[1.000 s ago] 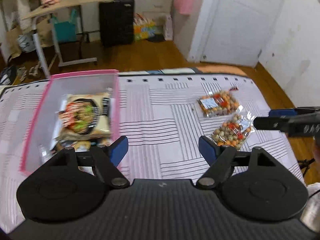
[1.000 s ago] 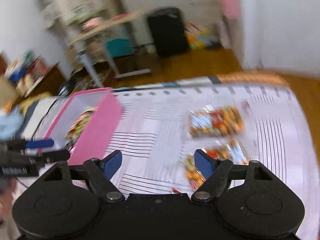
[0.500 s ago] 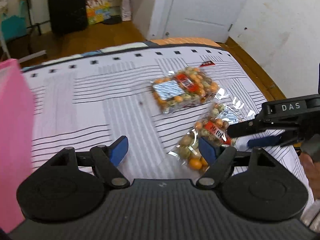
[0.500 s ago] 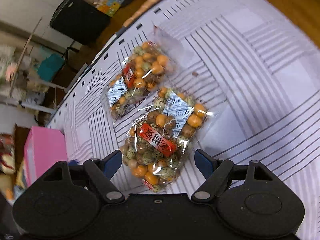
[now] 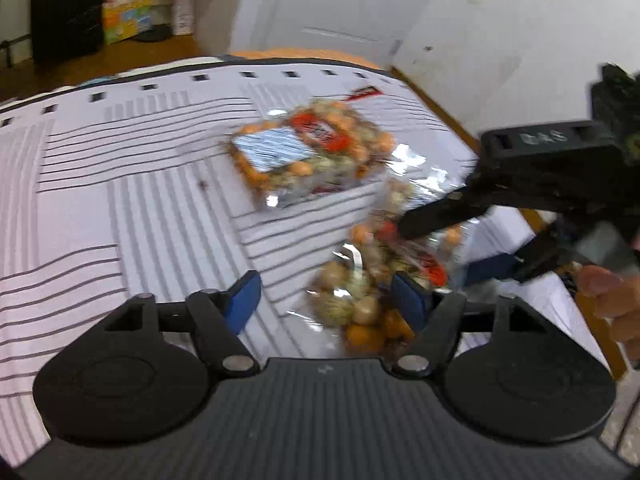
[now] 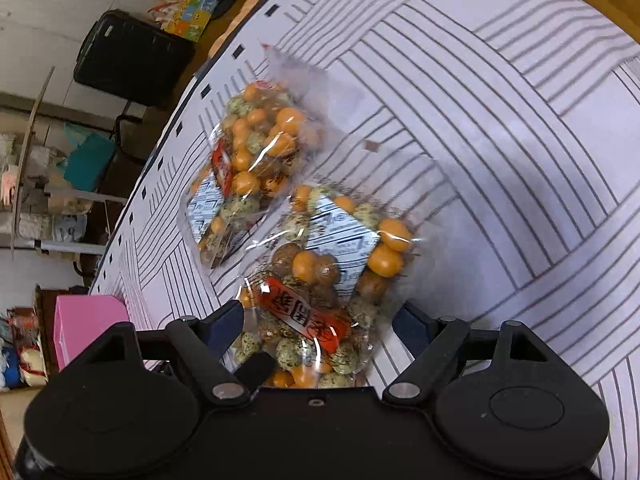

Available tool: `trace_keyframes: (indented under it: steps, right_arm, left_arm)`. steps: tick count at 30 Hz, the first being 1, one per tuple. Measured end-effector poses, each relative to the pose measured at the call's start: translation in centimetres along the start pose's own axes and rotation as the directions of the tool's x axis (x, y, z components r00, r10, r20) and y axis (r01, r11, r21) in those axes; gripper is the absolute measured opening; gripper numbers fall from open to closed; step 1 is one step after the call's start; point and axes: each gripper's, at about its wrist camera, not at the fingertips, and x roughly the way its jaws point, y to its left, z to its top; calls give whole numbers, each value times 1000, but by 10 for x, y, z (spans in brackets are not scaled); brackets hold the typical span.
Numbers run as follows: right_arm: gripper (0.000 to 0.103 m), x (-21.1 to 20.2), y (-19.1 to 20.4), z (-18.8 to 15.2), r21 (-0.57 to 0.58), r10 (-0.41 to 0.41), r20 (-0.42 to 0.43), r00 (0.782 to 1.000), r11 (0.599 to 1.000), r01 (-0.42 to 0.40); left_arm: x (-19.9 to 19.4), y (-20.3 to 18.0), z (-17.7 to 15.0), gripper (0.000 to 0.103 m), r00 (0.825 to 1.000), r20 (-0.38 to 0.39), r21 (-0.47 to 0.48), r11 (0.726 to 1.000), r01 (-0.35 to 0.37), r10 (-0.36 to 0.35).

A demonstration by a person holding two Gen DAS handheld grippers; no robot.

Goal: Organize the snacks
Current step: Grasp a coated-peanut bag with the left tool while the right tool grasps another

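here your right hand-held gripper (image 6: 318, 322) stands wide open around the near snack bag (image 6: 320, 280) on the striped bed (image 6: 520, 160), pads just beside it, not pressing. your left hand-held gripper (image 5: 326, 298), jaws just closing yet still apart, has that bag at its right pad. the far snack bag (image 6: 248, 168) lies just beyond.

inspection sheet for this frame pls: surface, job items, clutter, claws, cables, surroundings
Surface: striped cloth, one small dark speck.
Job's things: near snack bag and far snack bag, clear, lying flat; pink bin at the far edge.
Clutter: nothing seen.
Claws: right claw open, straddling the near bag; left claw open, jaws just closing, the same bag by its right finger.
Cables: nothing seen.
Surroundings: black suitcase, wood floor, white door.
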Motion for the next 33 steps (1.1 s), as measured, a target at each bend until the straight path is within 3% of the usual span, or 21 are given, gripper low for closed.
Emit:
trace_keyframes:
  steps: [5, 8, 10, 13, 17, 21, 24, 27, 33]
  right_arm:
    - [88, 3, 10, -3, -64, -57, 16, 998, 996, 58]
    - [89, 4, 14, -3, -103, -89, 32, 996, 991, 91]
    - [90, 6, 19, -6, -145, -111, 36, 993, 983, 115]
    - [96, 15, 32, -13, -233, -159, 54, 986, 958, 167]
    - [102, 27, 41, -20, -295, -216, 83, 973, 927, 231]
    - [103, 33, 49, -26, -331, -256, 119, 959, 901, 282]
    - [97, 33, 52, -29, -375, -276, 122, 953, 876, 302]
    - [94, 31, 50, -28, -377, -268, 118, 956, 879, 293]
    - [92, 28, 52, -41, -398, -301, 129, 945, 857, 327]
  left_arm:
    - [-7, -14, -5, 57, 998, -35, 62, 997, 54, -52]
    - [-7, -24, -9, 57, 991, -106, 82, 992, 91, -82]
    - [-5, -37, -14, 57, 988, -144, 130, 989, 77, -58]
    - [-1, -54, -22, 61, 990, -139, 190, 981, 31, -4]
    - [-1, -53, -28, 64, 996, -92, 124, 992, 21, -10]
    - [-1, -59, -32, 64, 997, -82, 161, 987, 1, 12]
    - [-3, -60, -34, 64, 997, -80, 165, 986, -4, 17]
    - [-7, -60, -36, 62, 997, -80, 133, 991, 6, 5]
    - [-4, -61, -36, 61, 996, -93, 104, 994, 18, -8]
